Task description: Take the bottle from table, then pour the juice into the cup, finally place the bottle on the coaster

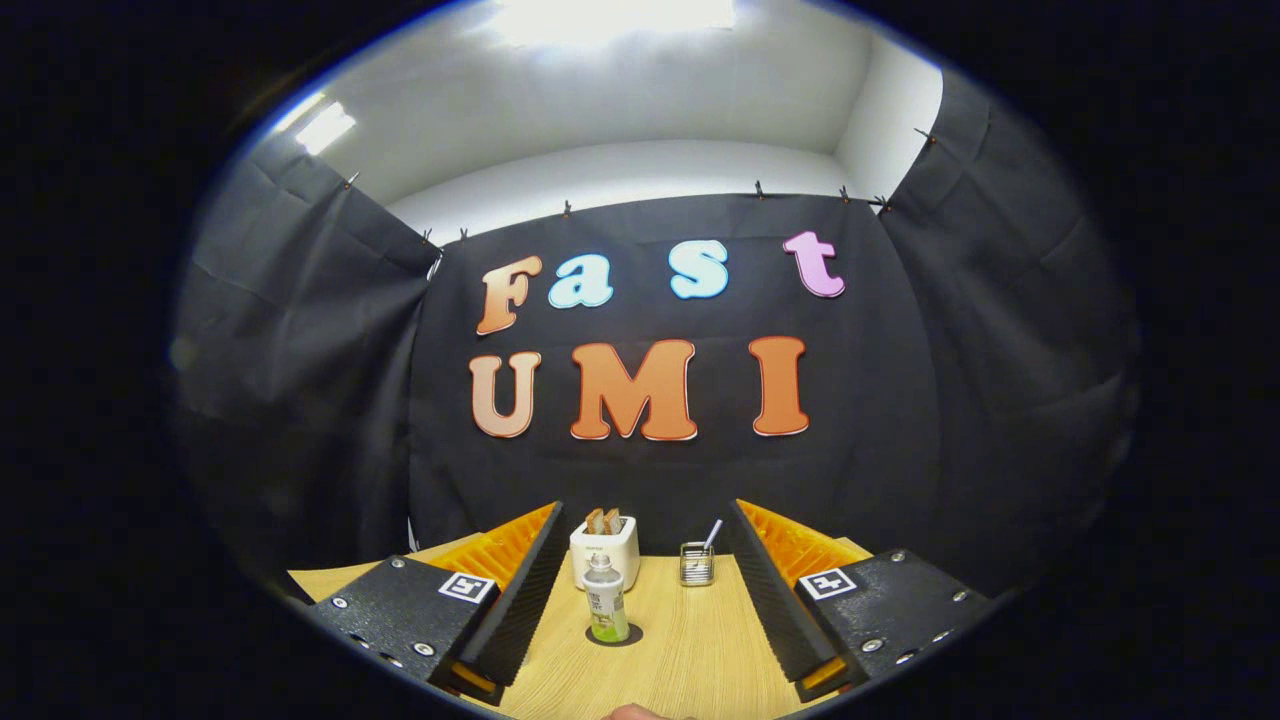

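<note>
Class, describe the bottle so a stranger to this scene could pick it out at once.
On the wooden table, look between the open gripper fingers. The bottle stands upright on a dark round coaster, in front of the white toaster. Alone among its neighbours, it is clear, with a little green juice at the bottom.

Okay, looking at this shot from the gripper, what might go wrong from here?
1. The bottle stands upright on a dark coaster between the open gripper fingers; a sideways drift could let a finger tip it.
2. The toaster sits close behind the bottle, so pushing forward could bump them together.
3. The small glass with its straw stands near the other finger and could be clipped.
</note>
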`<control>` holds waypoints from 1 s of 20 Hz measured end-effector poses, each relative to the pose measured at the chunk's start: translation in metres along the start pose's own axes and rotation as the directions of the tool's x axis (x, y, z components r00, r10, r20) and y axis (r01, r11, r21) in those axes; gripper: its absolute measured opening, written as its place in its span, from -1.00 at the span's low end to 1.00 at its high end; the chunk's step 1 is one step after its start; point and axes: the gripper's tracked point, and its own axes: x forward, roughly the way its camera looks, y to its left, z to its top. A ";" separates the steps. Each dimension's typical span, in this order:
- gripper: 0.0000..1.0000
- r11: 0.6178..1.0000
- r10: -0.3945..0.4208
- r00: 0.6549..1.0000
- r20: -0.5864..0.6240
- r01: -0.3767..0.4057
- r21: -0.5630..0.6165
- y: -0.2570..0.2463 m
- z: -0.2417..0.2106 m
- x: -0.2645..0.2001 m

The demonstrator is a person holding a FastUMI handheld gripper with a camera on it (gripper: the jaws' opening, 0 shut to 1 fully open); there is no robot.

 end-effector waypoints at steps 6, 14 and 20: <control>0.90 0.998 0.065 0.996 0.061 -0.066 0.012 0.020 0.002 -0.001; 0.90 0.998 0.002 0.994 0.111 0.006 -0.065 0.020 0.012 -0.002; 0.90 0.999 -0.029 0.995 0.091 0.032 -0.041 0.011 0.013 -0.004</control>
